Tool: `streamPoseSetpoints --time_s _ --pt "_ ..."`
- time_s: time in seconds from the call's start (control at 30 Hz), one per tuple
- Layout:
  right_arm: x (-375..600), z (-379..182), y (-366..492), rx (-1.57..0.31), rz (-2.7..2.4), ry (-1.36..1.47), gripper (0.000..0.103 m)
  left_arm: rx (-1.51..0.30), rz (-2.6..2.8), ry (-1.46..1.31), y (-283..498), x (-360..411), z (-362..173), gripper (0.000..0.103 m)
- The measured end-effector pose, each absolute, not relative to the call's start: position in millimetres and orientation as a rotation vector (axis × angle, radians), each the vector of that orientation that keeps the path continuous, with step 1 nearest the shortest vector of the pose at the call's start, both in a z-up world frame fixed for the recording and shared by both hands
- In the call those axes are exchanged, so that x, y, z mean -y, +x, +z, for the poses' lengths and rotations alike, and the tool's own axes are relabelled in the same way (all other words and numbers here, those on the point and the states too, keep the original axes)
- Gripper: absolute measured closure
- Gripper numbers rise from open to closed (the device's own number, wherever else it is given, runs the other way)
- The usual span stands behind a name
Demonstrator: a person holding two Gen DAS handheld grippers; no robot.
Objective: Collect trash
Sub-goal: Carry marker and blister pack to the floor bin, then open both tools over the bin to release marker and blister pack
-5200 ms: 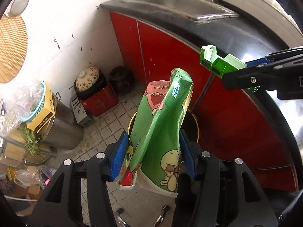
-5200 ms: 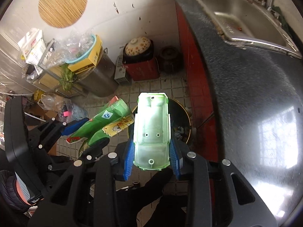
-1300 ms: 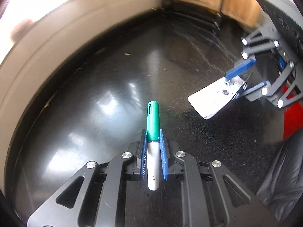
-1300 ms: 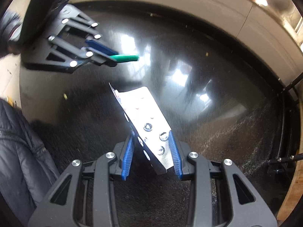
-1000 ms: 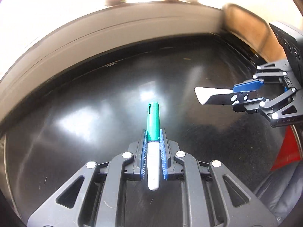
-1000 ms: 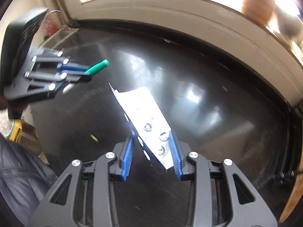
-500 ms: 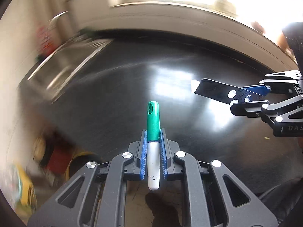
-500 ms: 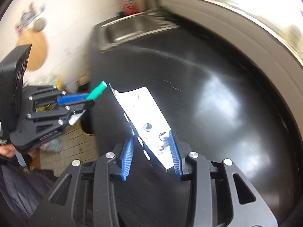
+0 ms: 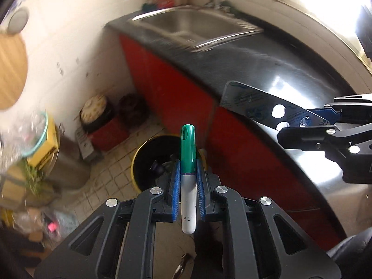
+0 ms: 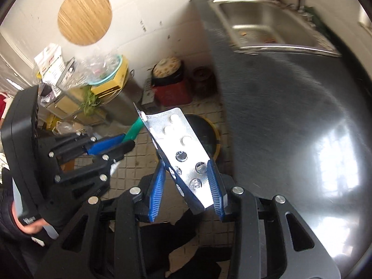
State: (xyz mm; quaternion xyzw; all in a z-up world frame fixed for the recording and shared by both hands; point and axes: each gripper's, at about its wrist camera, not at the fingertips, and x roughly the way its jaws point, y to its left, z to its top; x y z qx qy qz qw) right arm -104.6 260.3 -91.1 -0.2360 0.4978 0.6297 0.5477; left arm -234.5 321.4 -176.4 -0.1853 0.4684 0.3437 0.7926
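My left gripper [image 9: 187, 169] is shut on a marker [image 9: 188, 174] with a green cap and white barrel, held above the floor. Below its tip stands a yellow-rimmed bin [image 9: 148, 162] lined in black, with dark items inside. My right gripper [image 10: 186, 176] is shut on a silver pill blister pack [image 10: 181, 148], tilted on edge between the blue pads. The same bin [image 10: 212, 134] shows behind the pack. In the left wrist view the right gripper [image 9: 325, 125] holds the pack [image 9: 251, 102] over the counter edge. In the right wrist view the left gripper [image 10: 121, 143] and marker [image 10: 134, 127] are at left.
A black counter [image 9: 290, 69] with red cabinet fronts [image 9: 176, 86] runs on the right, with a steel sink [image 10: 262, 28] at its far end. By the wall stand a rice cooker [image 10: 167, 69] on a red box, a dark pot, a steel drum [image 9: 67, 162] and cluttered shelves.
Both grippers have swung off the black counter to its left edge and now look down at the tiled floor and bin. Each still holds its item.
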Motion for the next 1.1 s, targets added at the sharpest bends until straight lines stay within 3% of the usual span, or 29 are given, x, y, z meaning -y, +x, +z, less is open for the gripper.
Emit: streamPoseSetpoints --time_s 0.3,0.8,0.83,0.87,0.9,0.93,0.97,1.1 --pt "-352 -132 -134 -1.346 1.425 -0.528 0.066 -1.022 0.789 -0.467 -261 -382 -221 0.09" --pt "-402 -167 -141 -1.391 1.347 -0.59 0.063 -1.038 0.772 -0.514 -263 -429 -256 0.09" --pt "-403 -168 -140 -1.393 1.341 -0.587 0.059 -1.034 0.77 -0.516 -263 -431 -258 0.086" --pt "-403 -168 -138 -1.396 1.337 -0.586 0.042 -1.034 0.769 -0.516 -263 -432 -259 0.074" --pt "-405 -168 -137 -1.398 1.334 -0.583 0.033 -1.032 0.765 -0.515 -263 -433 -259 0.063" --pt "-404 -166 -135 -1.39 1.332 -0.58 0.031 -1.029 0.764 -0.512 -263 -433 -260 0.042" --pt "-404 -165 -135 -1.382 1.33 -0.578 0.031 -1.02 0.762 -0.508 -264 -434 -259 0.037" --pt "-399 -162 -131 -1.383 1.331 -0.57 0.031 -1.016 0.756 -0.498 -265 -430 -256 0.037"
